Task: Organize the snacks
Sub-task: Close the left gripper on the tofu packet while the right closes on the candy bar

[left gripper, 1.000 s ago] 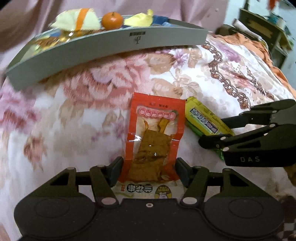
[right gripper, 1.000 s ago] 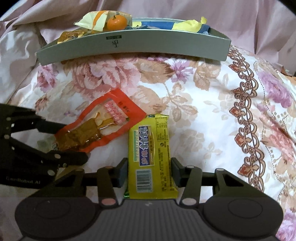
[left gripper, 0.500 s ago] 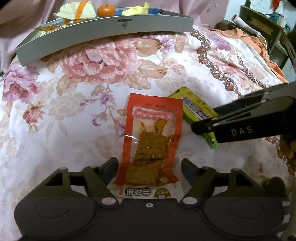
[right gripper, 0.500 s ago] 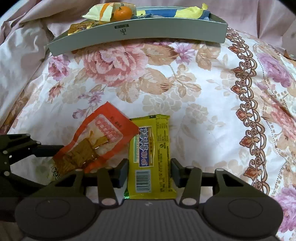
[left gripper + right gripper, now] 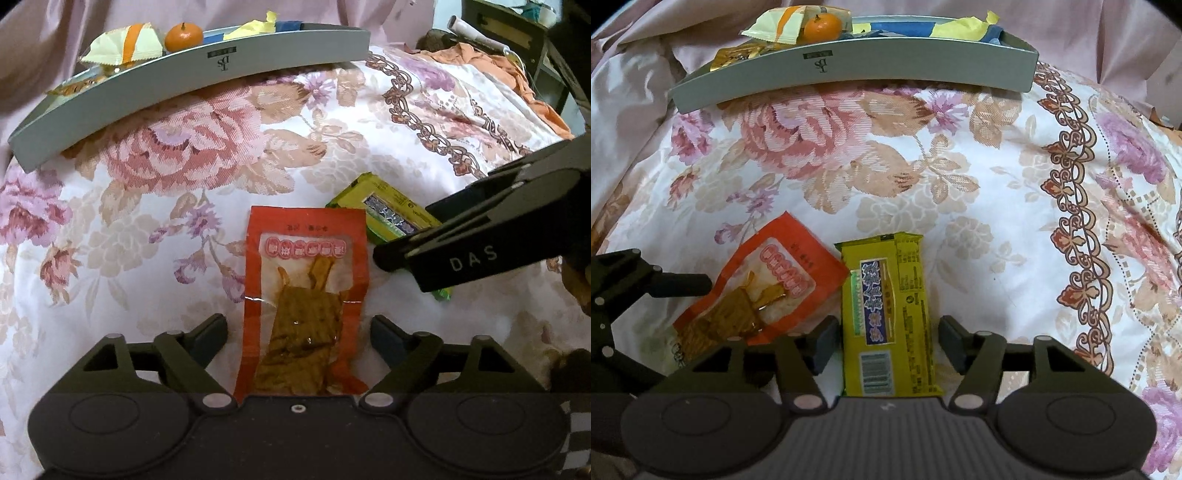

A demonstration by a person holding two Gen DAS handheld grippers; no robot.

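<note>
Both grippers' jaws are opening, the left gripper straddling the orange packet and the right gripper the yellow bar at lower centre, apparently releasing them onto the quilt.

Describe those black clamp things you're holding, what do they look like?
Both are matte black plastic. The left gripper and right gripper each have a wide body with round caps, silver rivets and angular fingers. White "DAS" lettering marks the right one's side.
</note>
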